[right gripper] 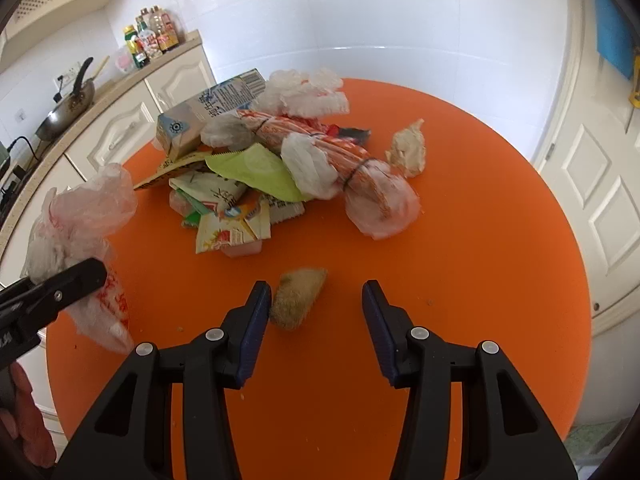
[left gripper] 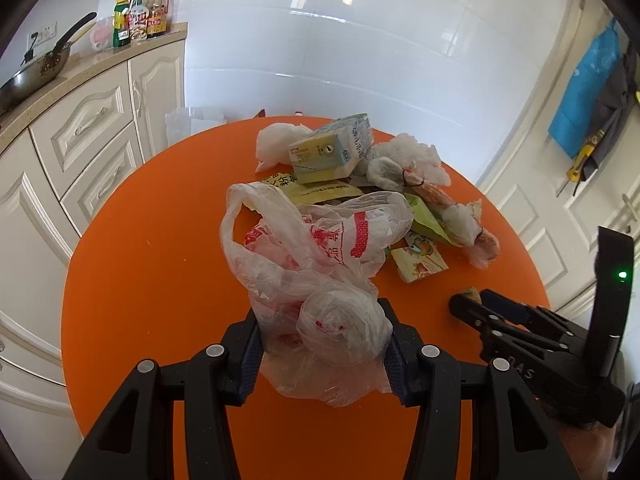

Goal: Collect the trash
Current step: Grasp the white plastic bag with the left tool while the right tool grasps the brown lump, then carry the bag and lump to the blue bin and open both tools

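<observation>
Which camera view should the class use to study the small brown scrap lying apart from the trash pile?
The right wrist view. There the brown scrap lies whole on the orange table, between the right gripper fingers, against the left one. In the left wrist view only a sliver peeks out behind the right gripper's finger.

You've got a crumpled clear plastic bag with red print [left gripper: 316,280], bunched and lifted off the table at the pile's near-left. A small fuzzy tan-brown scrap [right gripper: 296,298] lies alone on the orange tabletop. Behind it is a heap: pale milk carton [right gripper: 208,114] on its side, green and yellow flattened wrappers [right gripper: 256,170], clear bags.
</observation>
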